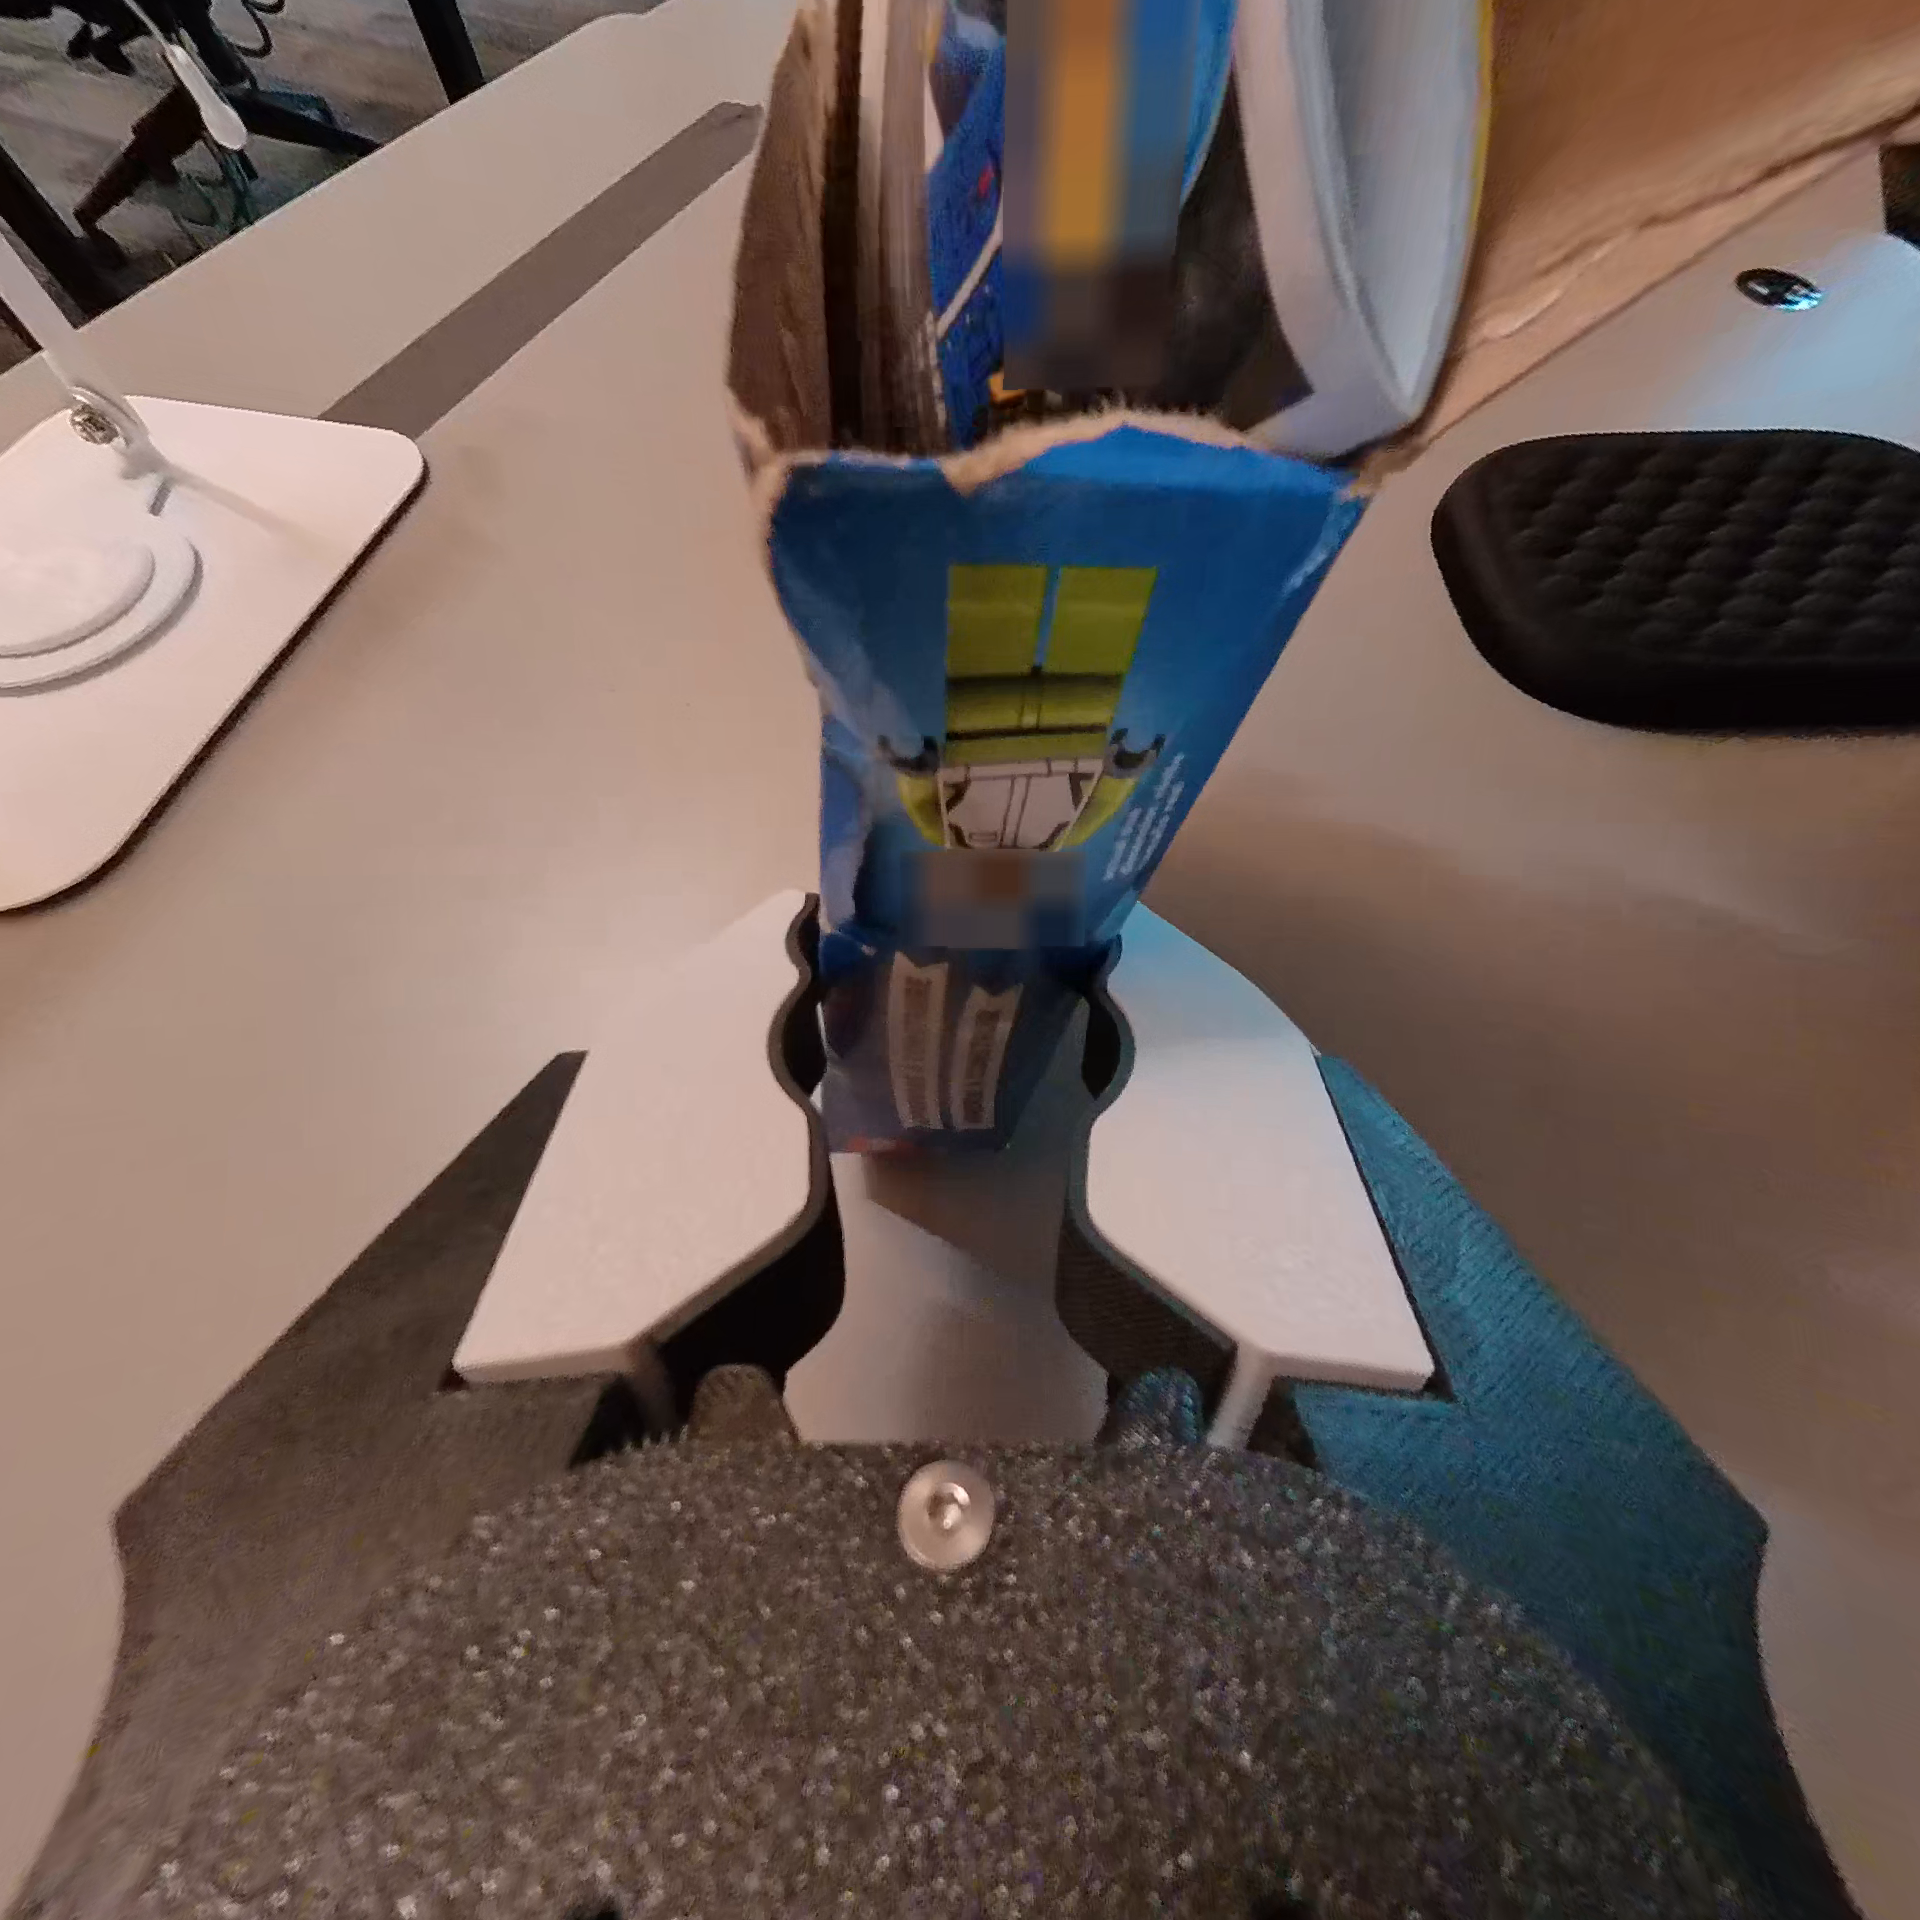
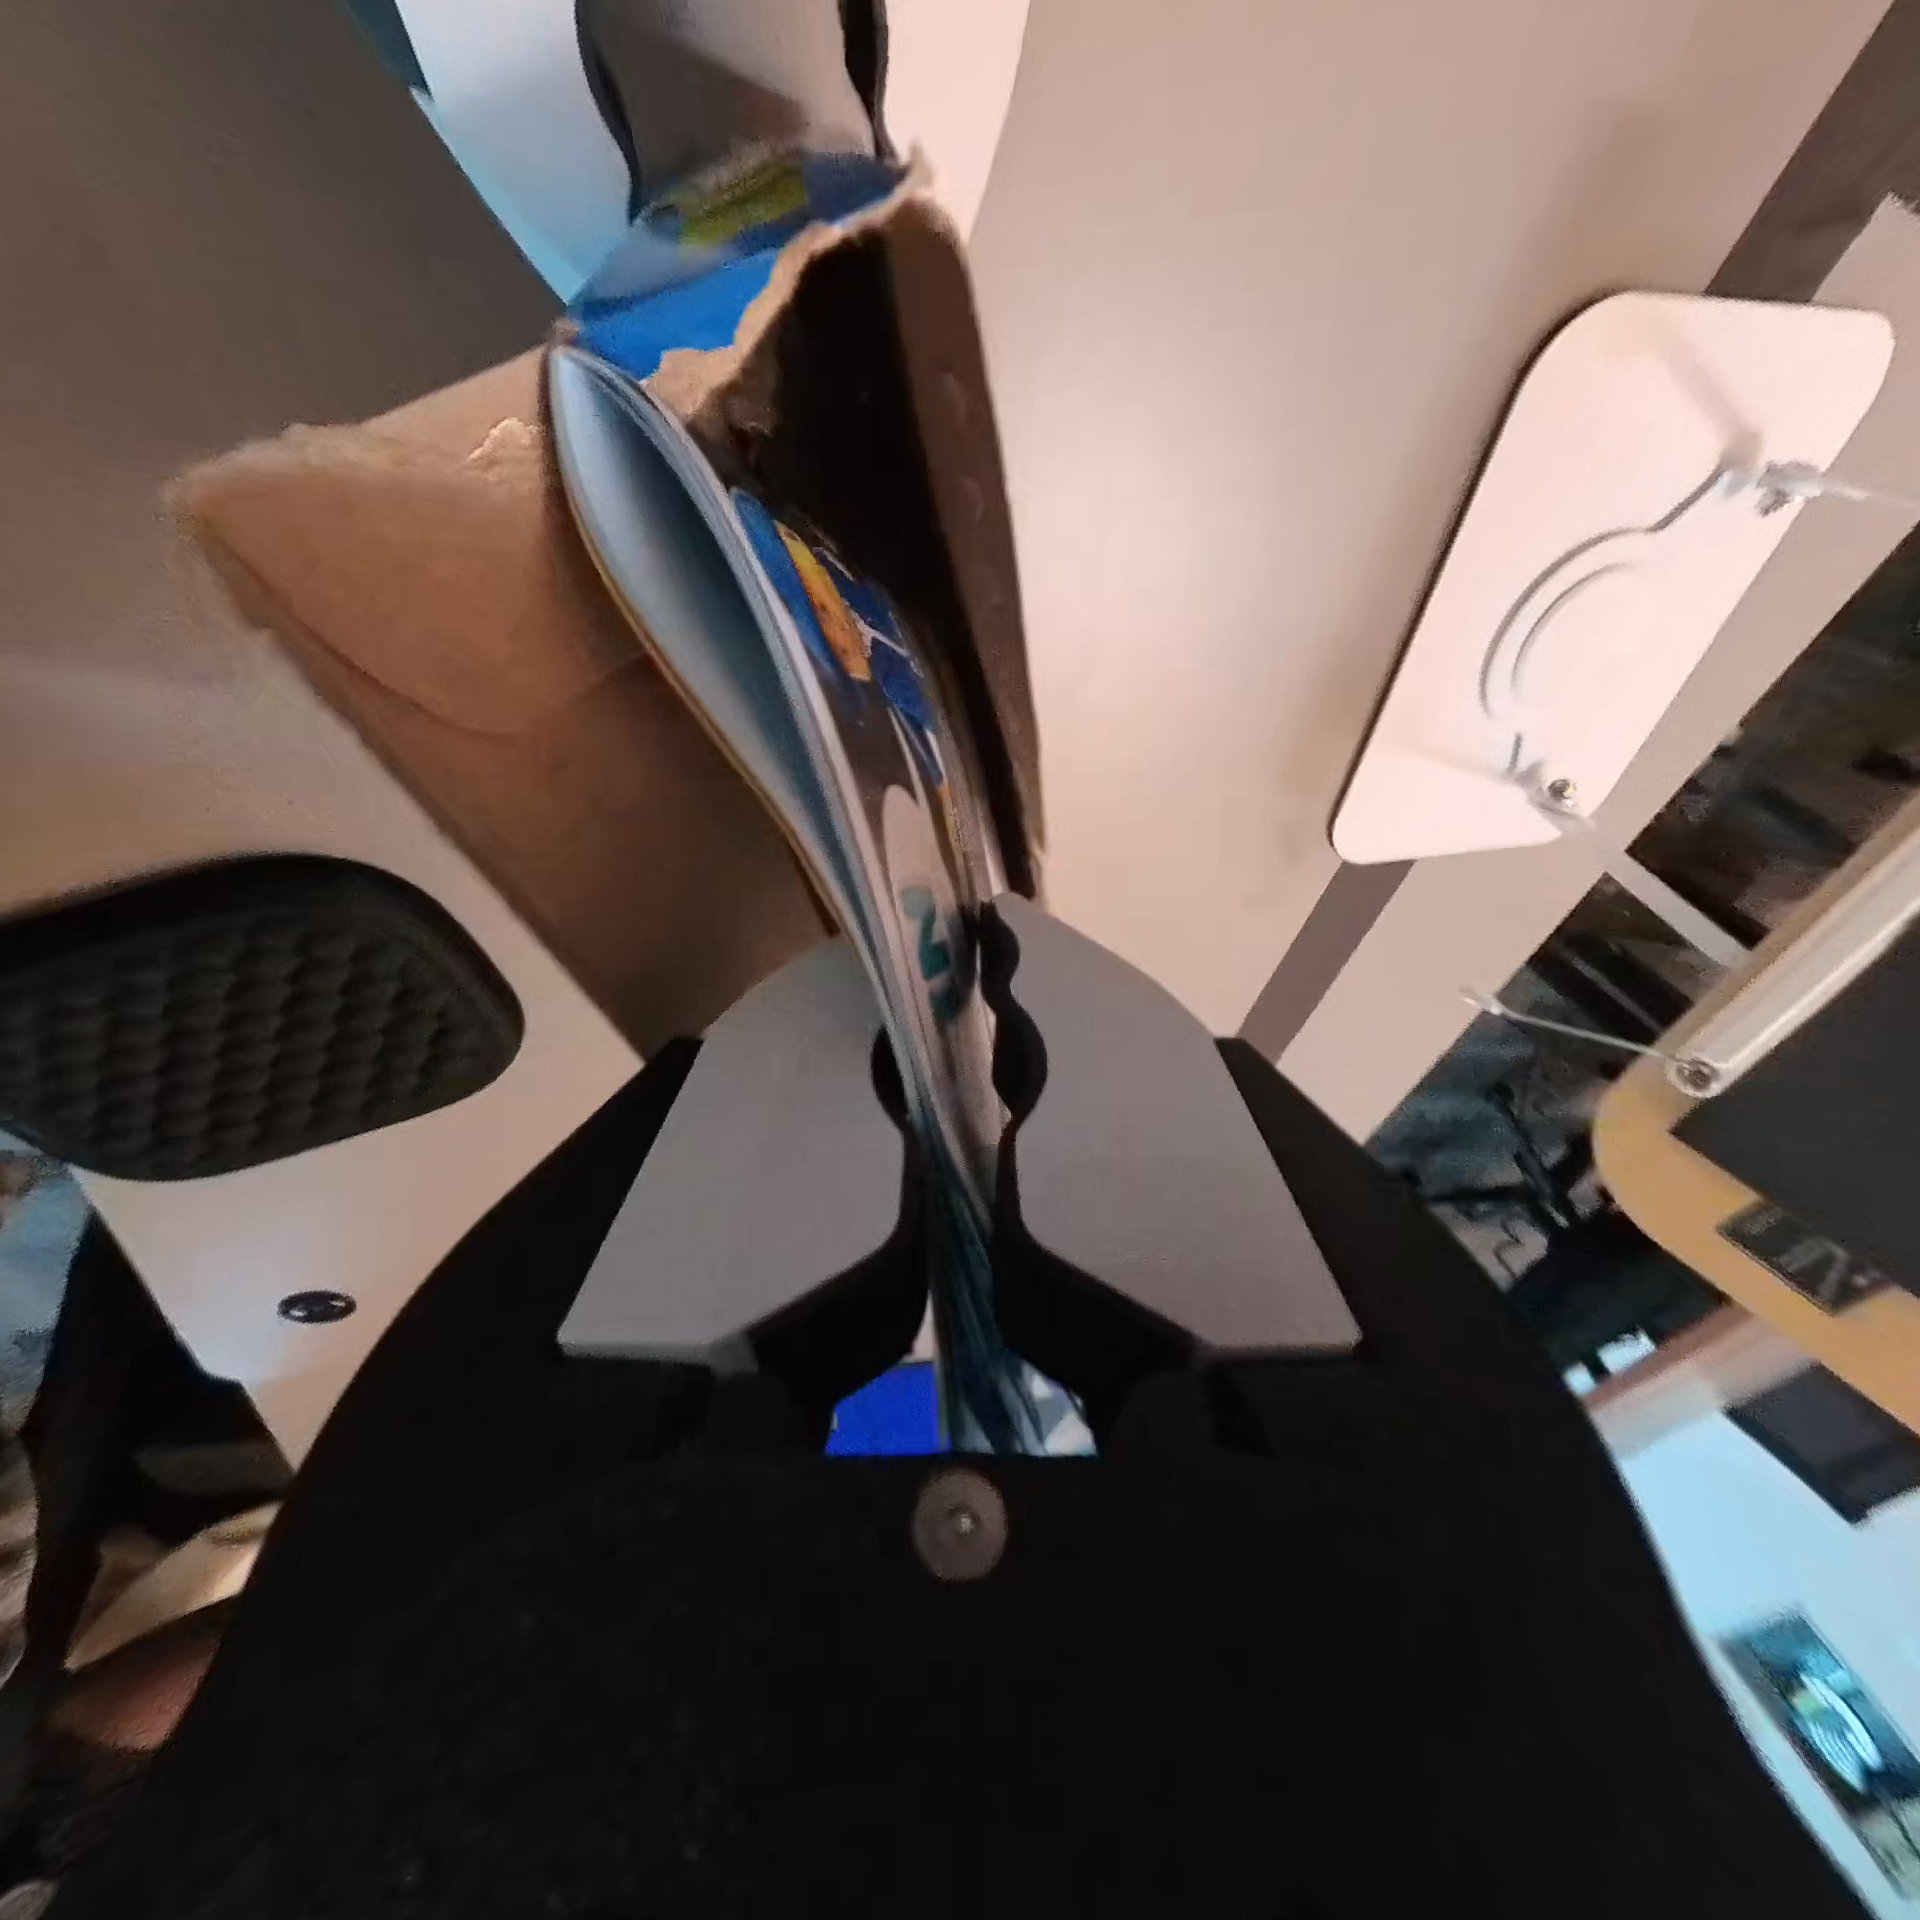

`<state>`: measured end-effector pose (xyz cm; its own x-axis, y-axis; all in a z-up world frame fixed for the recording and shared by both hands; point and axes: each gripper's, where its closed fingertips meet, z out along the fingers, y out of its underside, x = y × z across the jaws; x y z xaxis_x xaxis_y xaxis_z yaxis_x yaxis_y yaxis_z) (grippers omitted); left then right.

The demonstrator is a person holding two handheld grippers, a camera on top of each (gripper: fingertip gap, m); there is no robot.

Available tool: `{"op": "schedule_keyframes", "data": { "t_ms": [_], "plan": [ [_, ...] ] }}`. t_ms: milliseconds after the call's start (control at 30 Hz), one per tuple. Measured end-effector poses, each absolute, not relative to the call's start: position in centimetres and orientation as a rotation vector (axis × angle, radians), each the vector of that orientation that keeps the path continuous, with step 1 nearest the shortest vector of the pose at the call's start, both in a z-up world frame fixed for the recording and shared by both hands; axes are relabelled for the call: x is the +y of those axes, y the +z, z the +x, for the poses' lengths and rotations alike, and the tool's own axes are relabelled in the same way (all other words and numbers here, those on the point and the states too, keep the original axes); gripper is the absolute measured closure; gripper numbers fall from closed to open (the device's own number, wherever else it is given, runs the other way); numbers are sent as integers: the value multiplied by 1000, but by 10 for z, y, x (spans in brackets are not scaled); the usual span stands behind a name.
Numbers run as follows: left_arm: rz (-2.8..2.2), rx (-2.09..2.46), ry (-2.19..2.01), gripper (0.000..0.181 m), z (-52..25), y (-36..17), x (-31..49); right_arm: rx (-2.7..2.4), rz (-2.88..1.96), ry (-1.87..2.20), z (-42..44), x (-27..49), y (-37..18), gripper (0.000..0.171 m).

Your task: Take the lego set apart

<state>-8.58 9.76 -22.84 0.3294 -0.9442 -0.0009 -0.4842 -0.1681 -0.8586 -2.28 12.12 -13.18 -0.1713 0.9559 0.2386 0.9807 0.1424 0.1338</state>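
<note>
My left gripper (image 1: pixel 951 1023) is shut on the blue end flap of the lego box (image 1: pixel 1049 644), an opened cardboard box with torn edges, held above the table. A curved booklet (image 1: pixel 1340 218) with white pages and a blue cover sticks out of the box's open end. My right gripper (image 2: pixel 971 1023) is shut on that booklet (image 2: pixel 821 675), which bends from the box (image 2: pixel 499 623) down between my fingers. The brown inside of the box faces the right wrist view. No loose bricks are in view.
A grey table (image 1: pixel 468 790) lies under everything. A white stand base (image 1: pixel 135 634) sits at the left, also in the right wrist view (image 2: pixel 1621 561). A black padded wrist rest (image 1: pixel 1683 582) lies at the right. A monitor edge (image 2: pixel 1787 1122) shows at far right. There is about 12 centimeters between the tips of the two grippers.
</note>
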Motion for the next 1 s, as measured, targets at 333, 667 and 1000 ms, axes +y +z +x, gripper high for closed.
{"op": "schedule_keyframes", "data": {
  "t_ms": [333, 667, 1000],
  "plan": [
    [-1787, 1269, -723, 134, -83, -226, 96, -2330, -2035, -623, -11, 122, -120, 170],
    [-1818, 1257, -763, 134, -86, -234, 98, -2342, -2008, -449, -44, 123, -132, 164],
    [-1816, 1262, -756, 134, -87, -236, 99, -2351, -1876, -146, -35, 131, -131, 152]
  ]
}}
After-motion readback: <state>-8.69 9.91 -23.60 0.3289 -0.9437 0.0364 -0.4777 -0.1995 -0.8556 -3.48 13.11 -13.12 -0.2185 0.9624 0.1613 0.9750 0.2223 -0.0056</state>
